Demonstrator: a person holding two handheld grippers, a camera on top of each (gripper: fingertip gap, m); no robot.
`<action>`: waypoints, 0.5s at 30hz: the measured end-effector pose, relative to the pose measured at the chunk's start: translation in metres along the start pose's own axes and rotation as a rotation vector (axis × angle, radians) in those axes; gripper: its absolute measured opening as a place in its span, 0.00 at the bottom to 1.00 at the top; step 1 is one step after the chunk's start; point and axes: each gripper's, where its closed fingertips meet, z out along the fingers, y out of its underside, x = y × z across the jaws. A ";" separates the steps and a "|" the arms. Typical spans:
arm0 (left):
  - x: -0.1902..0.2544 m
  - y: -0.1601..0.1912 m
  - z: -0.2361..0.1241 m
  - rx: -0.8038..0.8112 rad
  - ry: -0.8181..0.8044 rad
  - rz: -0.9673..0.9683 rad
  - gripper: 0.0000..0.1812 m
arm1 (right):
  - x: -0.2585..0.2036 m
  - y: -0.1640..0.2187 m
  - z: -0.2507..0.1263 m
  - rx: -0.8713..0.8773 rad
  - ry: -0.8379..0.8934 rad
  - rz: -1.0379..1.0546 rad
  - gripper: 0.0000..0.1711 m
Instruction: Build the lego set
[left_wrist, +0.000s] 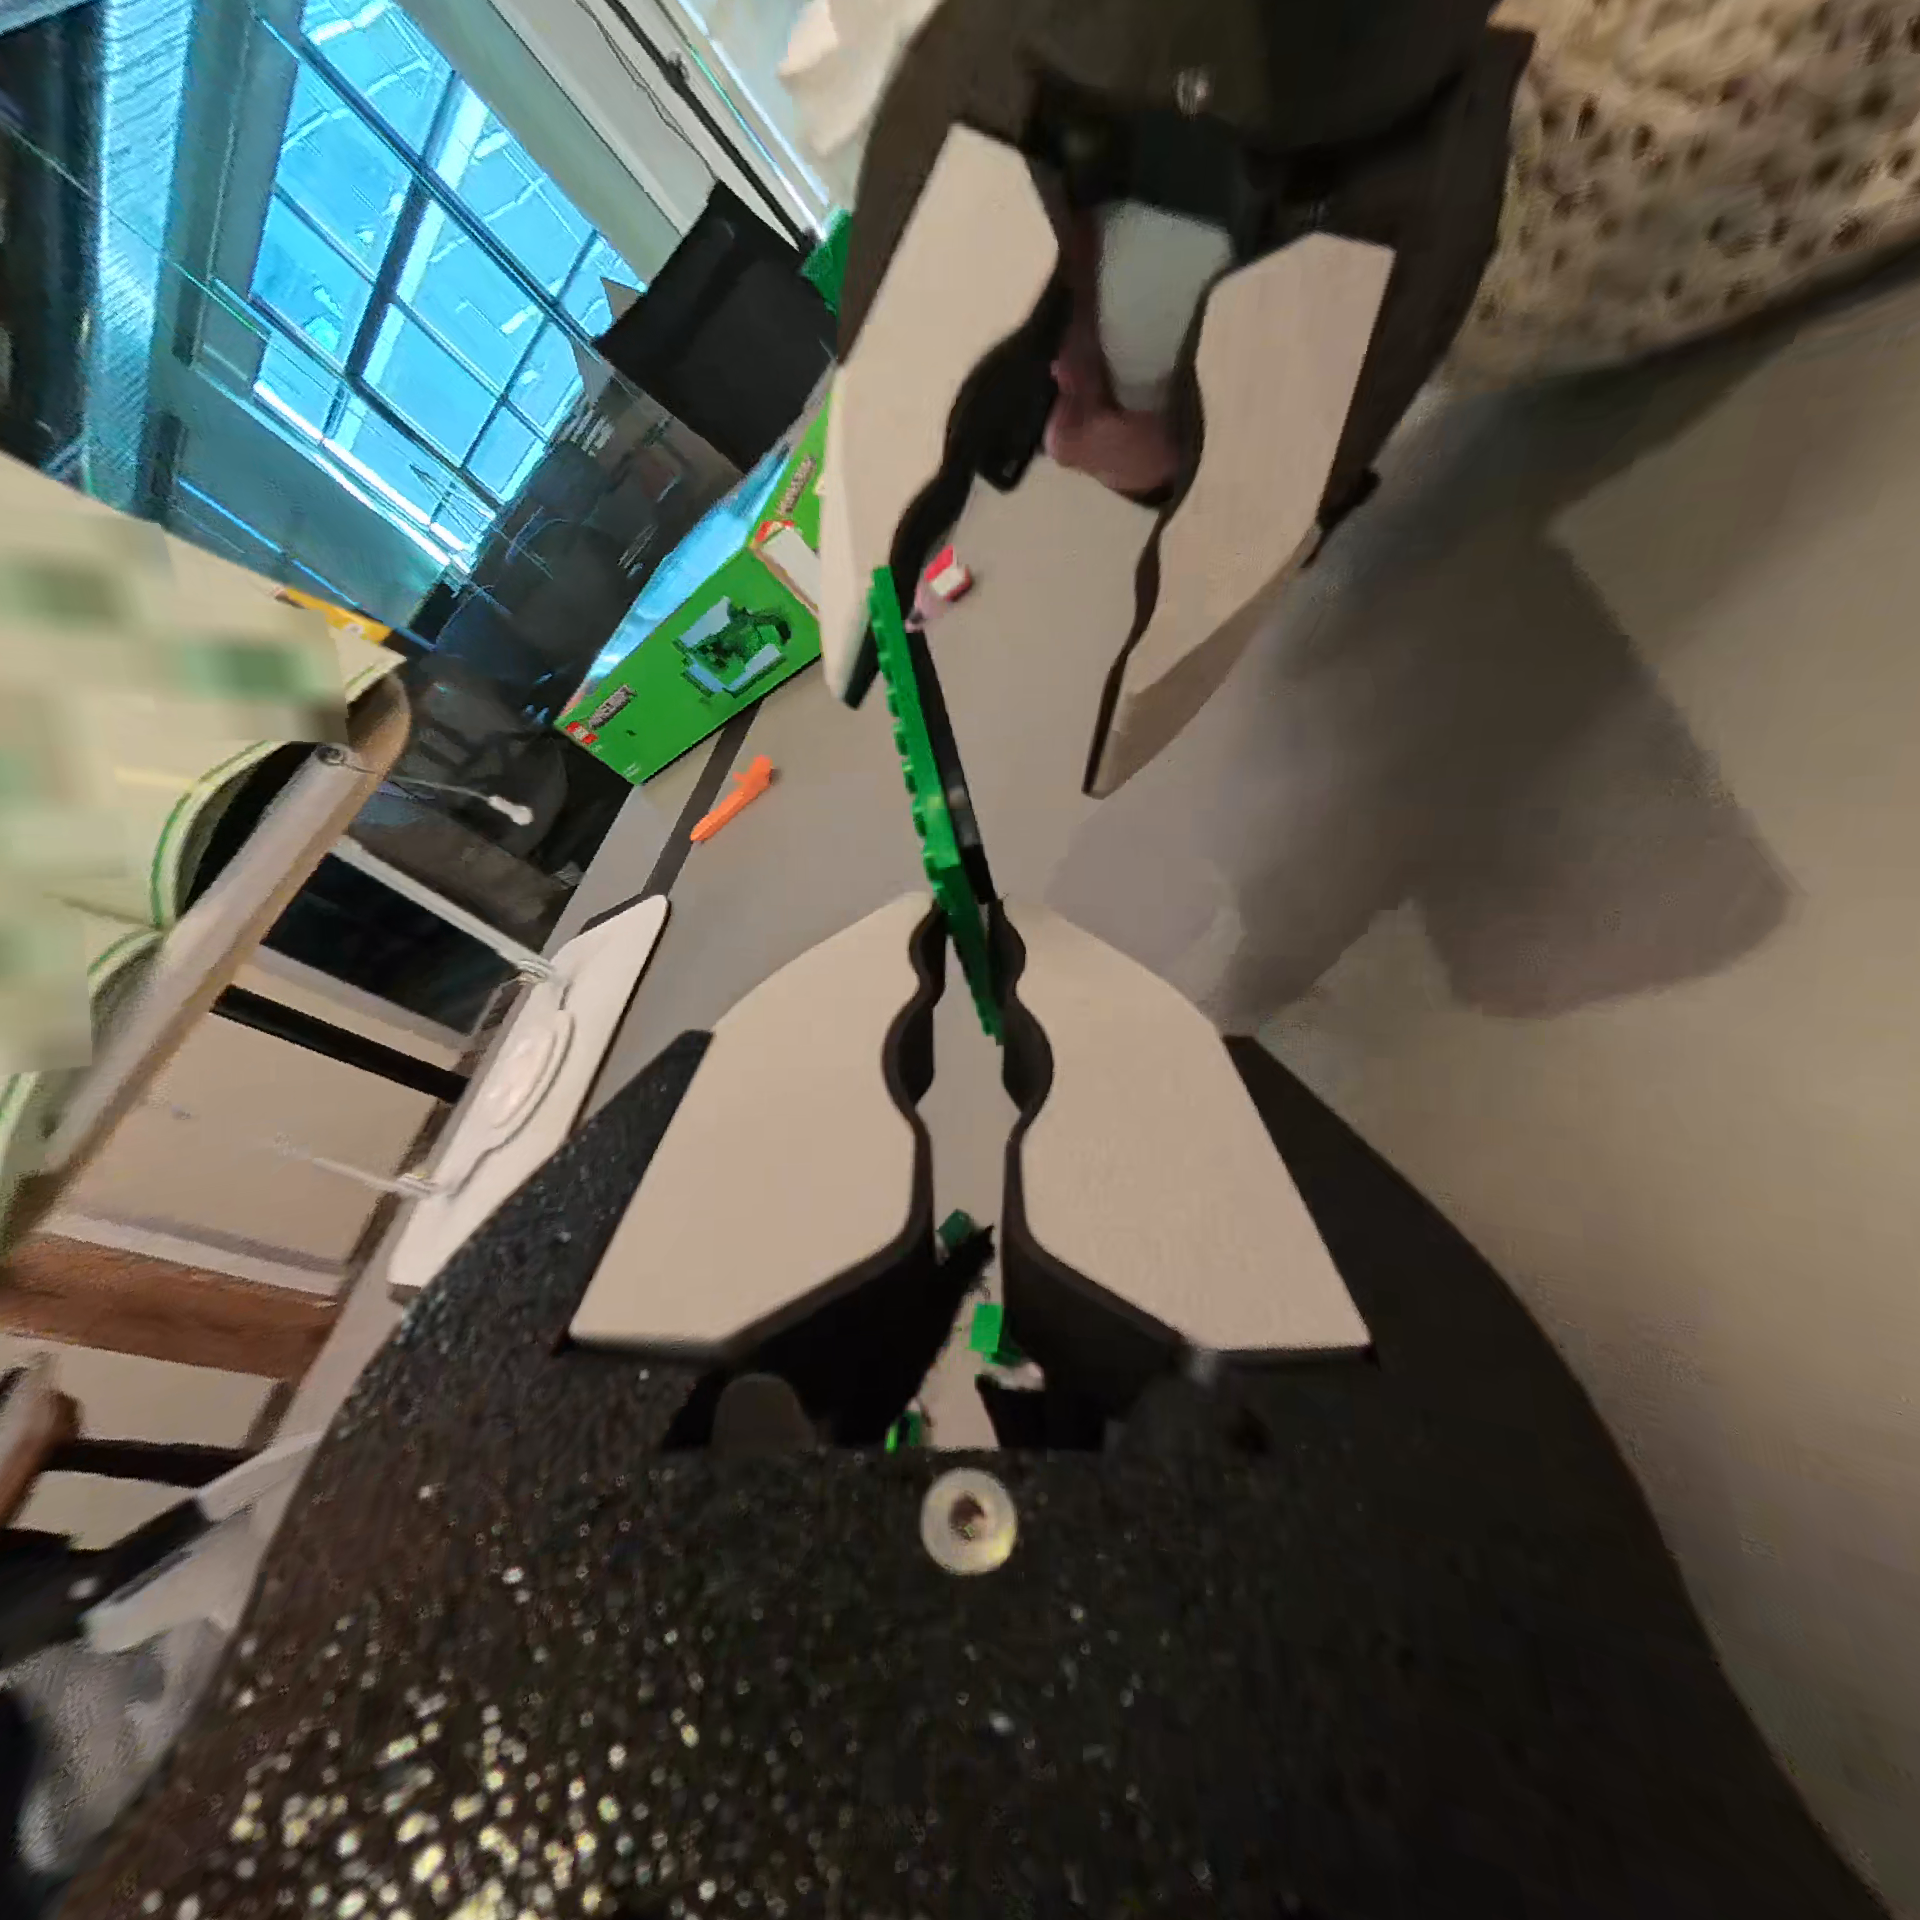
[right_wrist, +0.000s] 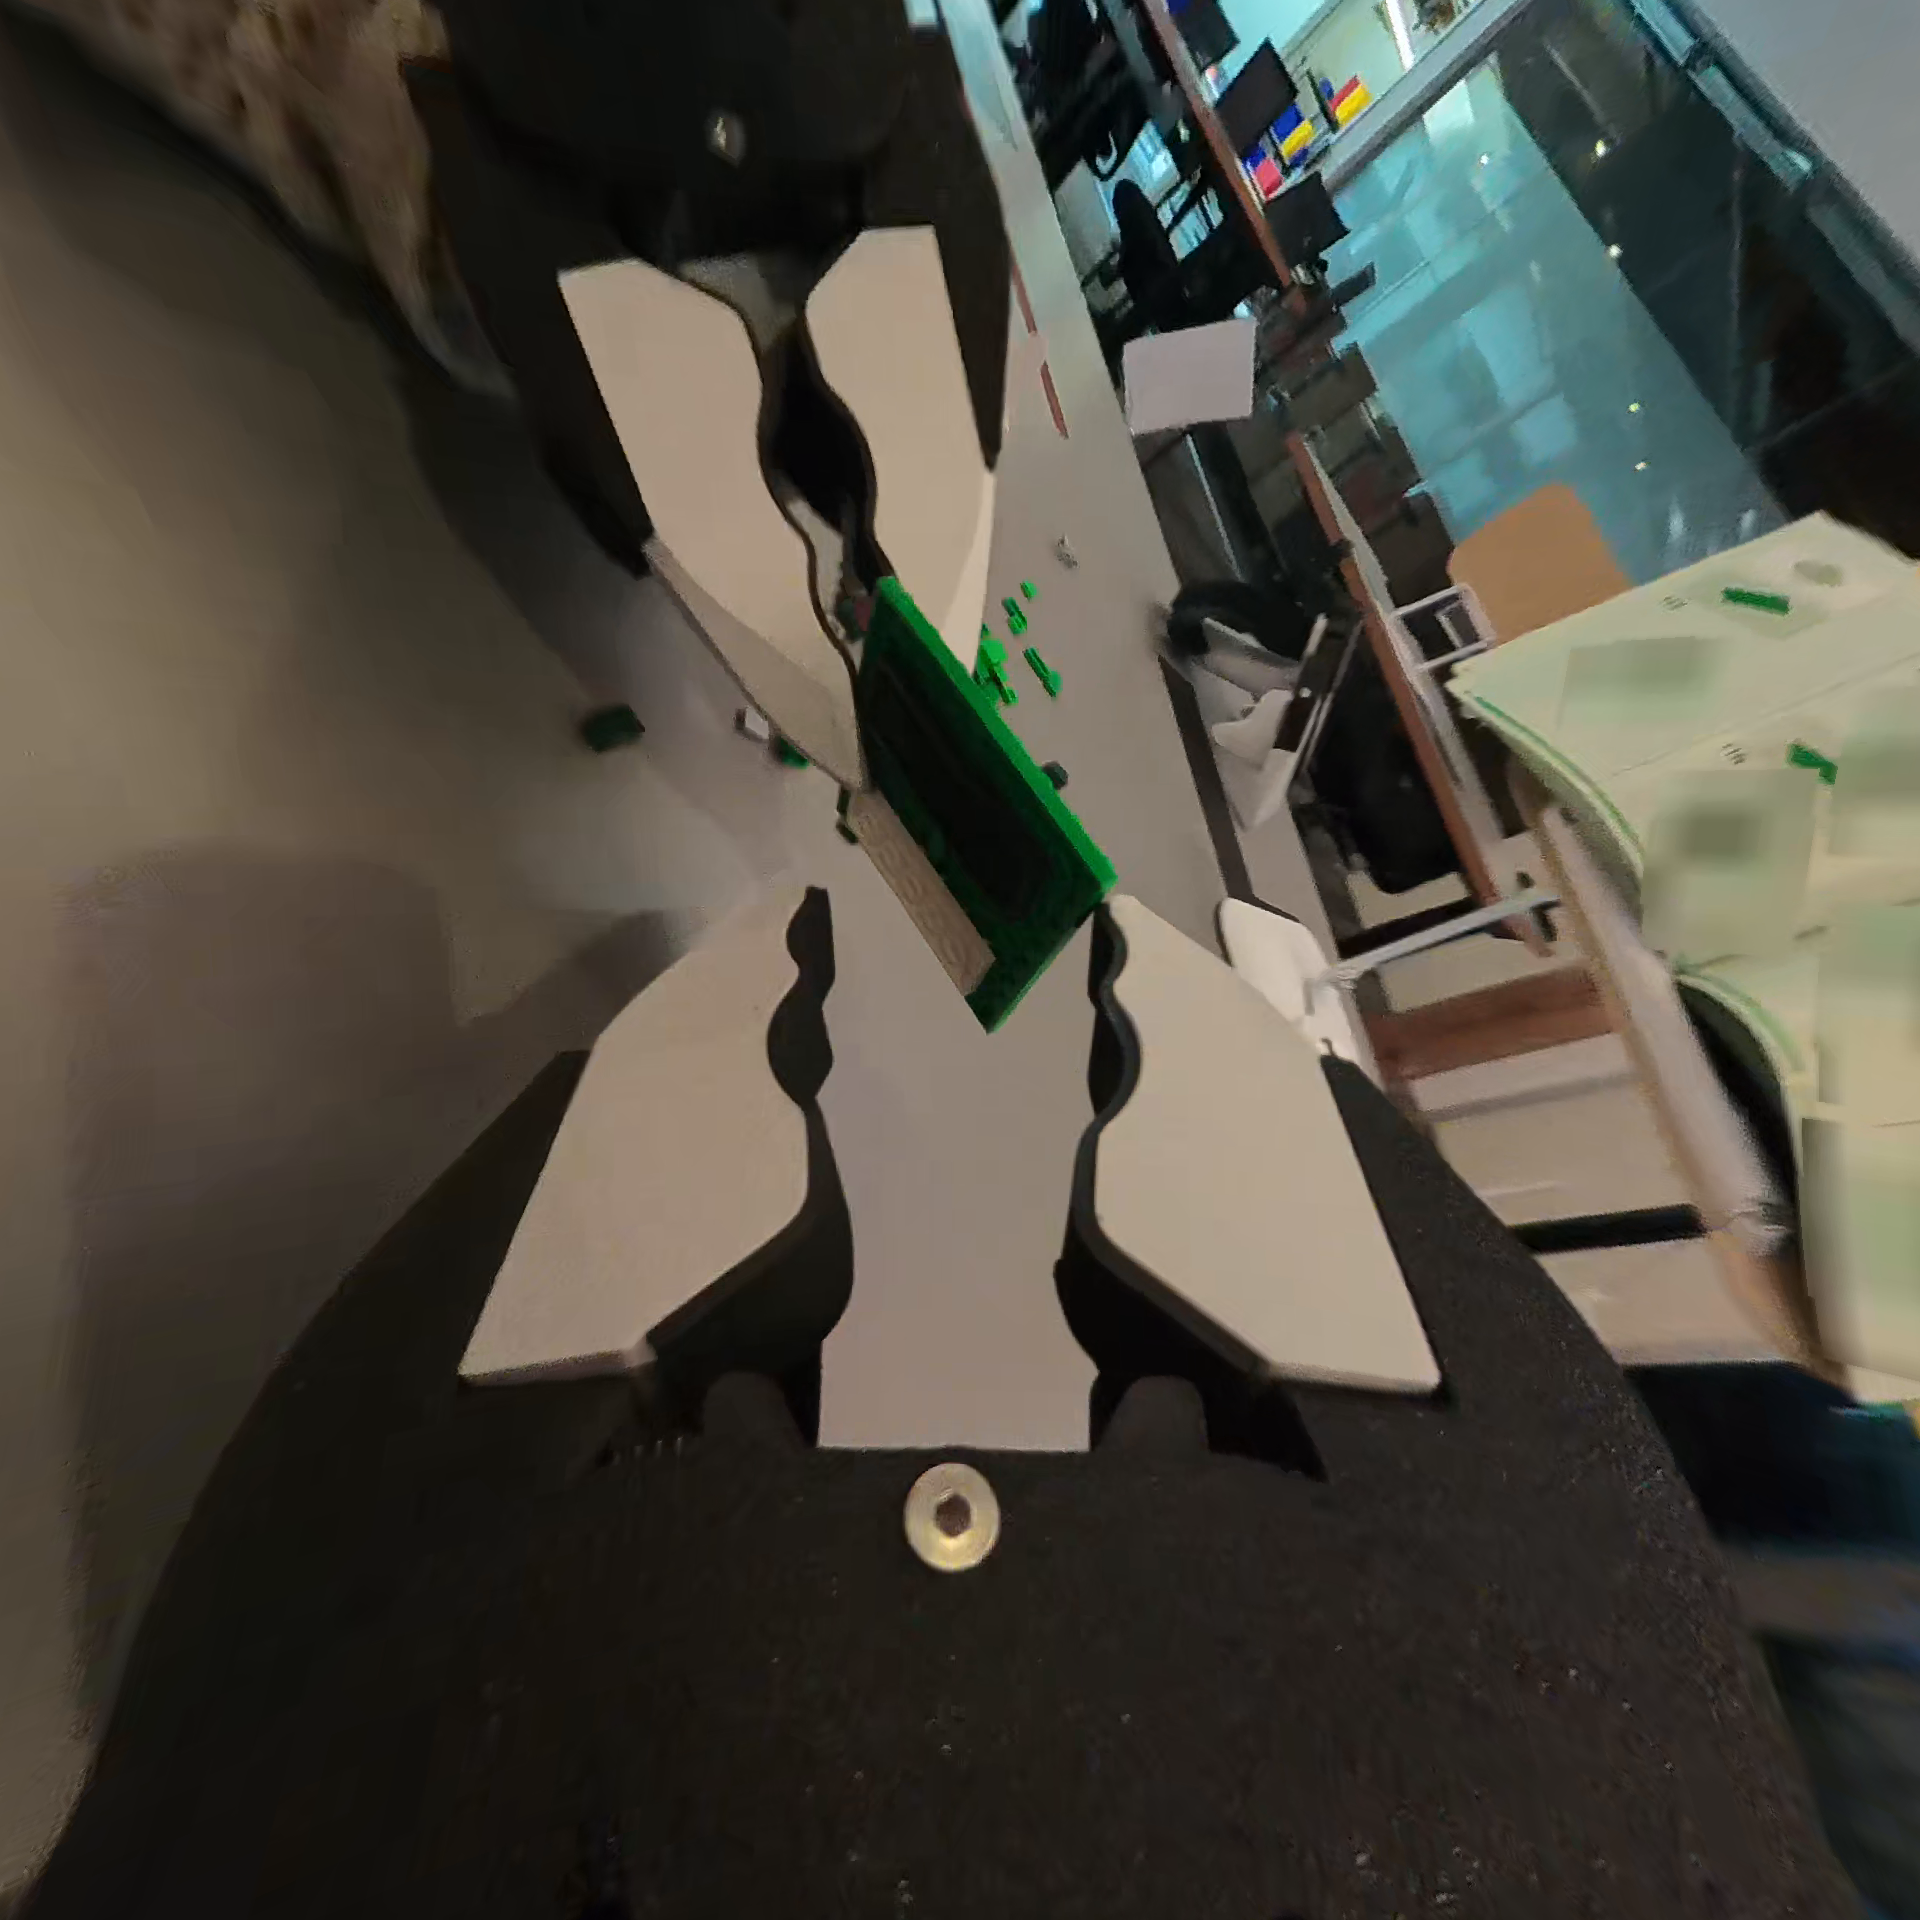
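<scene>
A green Lego plate (left_wrist: 914, 748) is seen edge-on in the left wrist view. My left gripper (left_wrist: 971, 925) is shut on its near end and holds it above the grey table (left_wrist: 1558, 1195). My right gripper (left_wrist: 977, 727) is open at the plate's far end, with one finger against the plate's edge. In the right wrist view the plate (right_wrist: 1039, 935) shows its face, with black and tan parts on it. It sits just beyond my open right gripper (right_wrist: 961, 914), and the left gripper (right_wrist: 883, 686) clamps its far end.
A green Lego box (left_wrist: 696, 665), an orange brick separator (left_wrist: 732, 800) and a small red and white piece (left_wrist: 945, 582) lie on the table. Loose green pieces (right_wrist: 1013, 655) and a dark green brick (right_wrist: 611, 727) lie beyond. An instruction booklet (right_wrist: 1662, 675) stands at the right.
</scene>
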 end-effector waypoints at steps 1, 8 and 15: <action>0.001 0.002 0.001 -0.019 0.000 0.037 0.04 | -0.001 0.001 0.000 -0.015 0.005 -0.032 0.27; 0.020 0.006 0.005 -0.078 0.104 0.183 0.04 | -0.016 -0.004 0.003 -0.027 -0.048 -0.136 0.24; 0.011 -0.008 0.004 0.026 -0.004 0.177 0.13 | -0.017 0.000 0.011 -0.055 -0.049 -0.014 0.05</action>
